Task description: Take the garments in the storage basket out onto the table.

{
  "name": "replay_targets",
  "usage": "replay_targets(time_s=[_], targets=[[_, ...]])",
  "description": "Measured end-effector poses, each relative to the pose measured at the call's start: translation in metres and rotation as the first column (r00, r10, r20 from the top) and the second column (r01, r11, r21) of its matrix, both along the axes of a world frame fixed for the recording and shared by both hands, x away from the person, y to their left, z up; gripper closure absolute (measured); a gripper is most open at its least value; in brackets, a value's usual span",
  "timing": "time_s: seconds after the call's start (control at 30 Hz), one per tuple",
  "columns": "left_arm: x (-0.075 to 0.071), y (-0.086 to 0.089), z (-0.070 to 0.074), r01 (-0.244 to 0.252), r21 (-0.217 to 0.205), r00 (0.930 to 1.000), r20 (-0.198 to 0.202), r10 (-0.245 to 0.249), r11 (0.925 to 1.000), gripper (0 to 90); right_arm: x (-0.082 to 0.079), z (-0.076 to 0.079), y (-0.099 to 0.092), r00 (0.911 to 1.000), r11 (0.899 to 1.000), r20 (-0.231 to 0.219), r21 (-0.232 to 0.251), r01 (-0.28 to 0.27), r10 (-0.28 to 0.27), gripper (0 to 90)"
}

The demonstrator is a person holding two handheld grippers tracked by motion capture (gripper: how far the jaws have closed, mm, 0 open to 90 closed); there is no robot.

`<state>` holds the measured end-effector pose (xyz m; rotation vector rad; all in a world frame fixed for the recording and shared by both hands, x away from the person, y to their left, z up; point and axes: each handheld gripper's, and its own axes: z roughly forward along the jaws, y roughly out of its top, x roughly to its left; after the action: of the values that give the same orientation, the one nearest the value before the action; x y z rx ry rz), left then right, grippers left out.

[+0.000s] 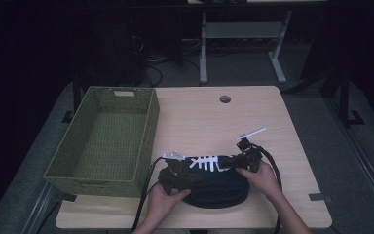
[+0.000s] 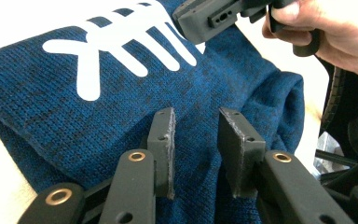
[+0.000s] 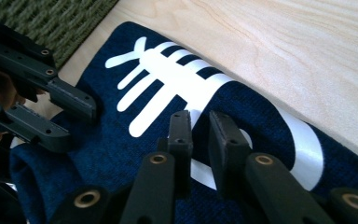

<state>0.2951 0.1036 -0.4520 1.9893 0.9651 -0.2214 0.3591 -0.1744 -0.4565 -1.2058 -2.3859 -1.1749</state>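
A dark blue knit garment point(image 1: 219, 191) with a white fish-bone print point(image 1: 205, 162) lies folded near the table's front edge. My left gripper point(image 1: 181, 169) rests over its left side, held by the person's left hand. In the left gripper view its jaws point(image 2: 196, 116) stand apart over the blue knit point(image 2: 121, 121), with no fold caught between them. My right gripper point(image 1: 226, 163) reaches in from the right over the print. In the right gripper view its jaws point(image 3: 200, 119) have a narrow gap above the white print point(image 3: 163, 74), and the left gripper point(image 3: 79, 123) shows open at the garment's left edge.
A green woven basket point(image 1: 102, 139), empty, stands on the left part of the wooden table point(image 1: 214, 117). A round cable hole point(image 1: 225, 99) sits near the table's far edge. Black cables trail from both grippers toward the front edge. The floor beyond is dark, with desk legs.
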Motion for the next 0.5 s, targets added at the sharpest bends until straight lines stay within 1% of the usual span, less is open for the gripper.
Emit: replay_targets(time_s=[0.1,0.13,0.17,0.23,0.33,0.37,0.4,0.5], targets=[[-0.001,0.003,0.003,-0.008,-0.019,1.0,0.005,0.008,0.9998,64.7,-0.003,0.004,-0.003,1.0,1.0,0.001,0.017,0.009,-0.009,73.1],[-0.001,0.004,0.004,-0.013,-0.018,0.9999,0.007,0.014,0.9997,64.7,-0.005,0.006,-0.005,0.9999,1.0,0.014,0.018,0.007,-0.007,72.4],[-0.001,0.006,0.005,-0.02,-0.023,0.9998,0.007,0.02,0.9995,64.5,-0.007,0.008,-0.006,0.9998,1.0,0.016,0.019,0.009,-0.009,72.1],[0.0,0.009,0.007,-0.034,-0.022,0.9994,0.01,0.034,0.9992,64.0,-0.012,0.014,-0.01,0.9995,0.999,0.03,0.034,0.012,-0.013,71.4],[0.0,0.013,0.008,-0.049,-0.019,0.9987,0.015,0.05,0.9986,63.9,-0.017,0.018,-0.015,0.9986,0.999,0.046,0.031,0.022,-0.024,71.1],[0.0,0.014,0.009,-0.056,-0.019,0.9983,0.016,0.056,0.9983,64.0,-0.019,0.02,-0.017,0.9987,0.999,0.043,0.031,0.027,-0.028,70.5],[0.0,0.016,0.01,-0.065,-0.017,0.9977,0.021,0.065,0.9978,63.9,-0.021,0.02,-0.02,0.9981,0.999,0.053,0.029,0.029,-0.03,70.5],[0.001,0.019,0.011,-0.084,-0.016,0.9961,0.025,0.084,0.9964,63.6,-0.025,0.017,-0.027,0.9979,0.999,0.045,0.03,0.045,-0.047,70.2]])
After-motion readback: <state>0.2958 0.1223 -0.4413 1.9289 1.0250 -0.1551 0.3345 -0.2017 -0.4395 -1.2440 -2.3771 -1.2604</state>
